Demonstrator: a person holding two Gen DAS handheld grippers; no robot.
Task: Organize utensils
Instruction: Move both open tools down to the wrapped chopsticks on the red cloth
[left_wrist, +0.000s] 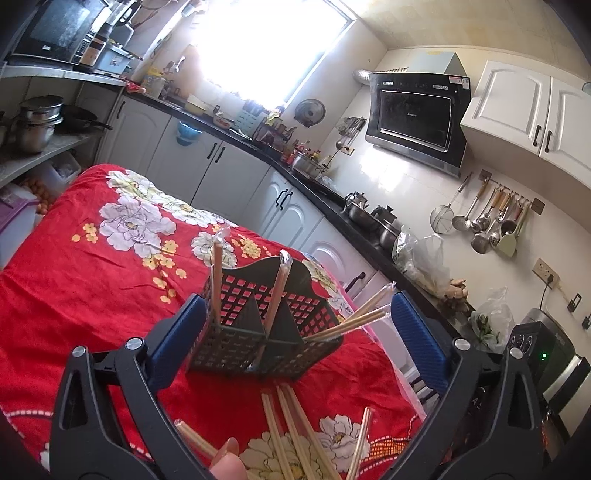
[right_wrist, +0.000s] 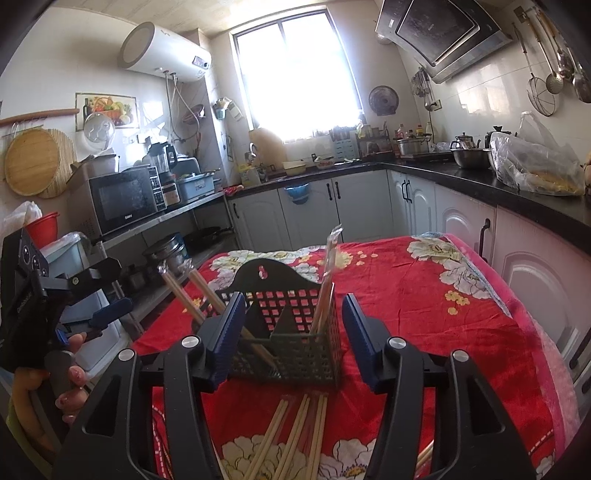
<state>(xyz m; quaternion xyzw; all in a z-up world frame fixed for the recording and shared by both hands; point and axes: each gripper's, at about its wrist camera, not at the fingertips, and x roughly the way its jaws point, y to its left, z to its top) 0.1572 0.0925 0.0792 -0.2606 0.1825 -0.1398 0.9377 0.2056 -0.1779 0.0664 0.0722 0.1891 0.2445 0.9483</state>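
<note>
Wrapped chopsticks (left_wrist: 276, 295) upright in basket (left_wrist: 266, 332) — more loose on tablecloth (left_wrist: 92, 280).

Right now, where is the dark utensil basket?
The utensil basket stands on the red flowered cloth, centre of both wrist views, just behind the loose chopsticks.

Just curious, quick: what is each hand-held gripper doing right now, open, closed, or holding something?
Left hand-held gripper: open wide, pads clear of the utensil basket, holding nothing.
Right hand-held gripper: open, pads either side of the basket, not touching.
</note>
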